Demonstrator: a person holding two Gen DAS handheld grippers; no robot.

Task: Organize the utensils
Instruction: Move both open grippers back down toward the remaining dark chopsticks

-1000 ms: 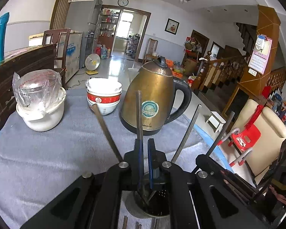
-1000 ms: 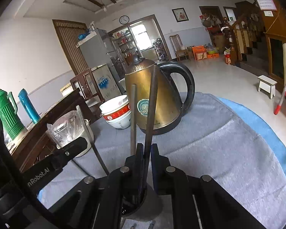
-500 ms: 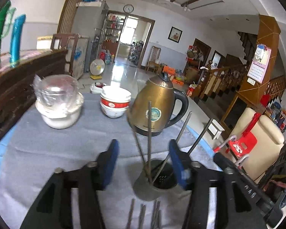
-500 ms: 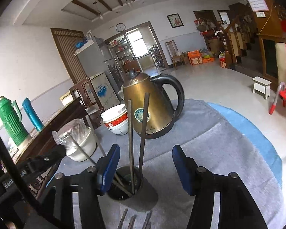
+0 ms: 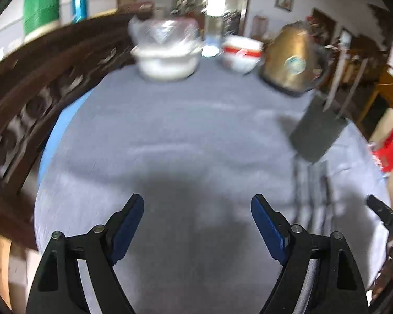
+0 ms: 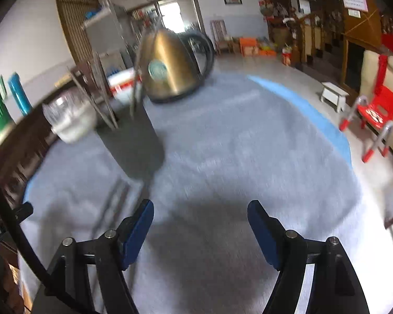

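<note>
My left gripper point(image 5: 197, 226) is spread wide with nothing between its blue-padded black fingers point(image 5: 128, 225), poised over bare grey cloth; my right gripper point(image 6: 200, 231) is likewise released and empty. The desk point(image 5: 186, 136) is round, covered in a soft, fuzzy grey cloth with a blue edge showing along its rim. The dark cylindrical utensil holder point(image 5: 318, 128) stands ahead and to the right of the left gripper, well apart from it, and ahead-left of the right gripper point(image 6: 133, 141). Thin metal chopsticks point(image 5: 332, 89) lean out of its top. More loose chopsticks point(image 5: 311, 191) lie flat on the cloth just in front of the holder, between it and the grippers, though blur smears them so I cannot count them. Behind the holder sits a brass-coloured kettle point(image 6: 170, 65) with a black handle, beside it stacked white bowls point(image 5: 241, 52) with a red band, and further left a white pot point(image 5: 167, 57) under crinkled clear plastic. Both views are motion-blurred.
</note>
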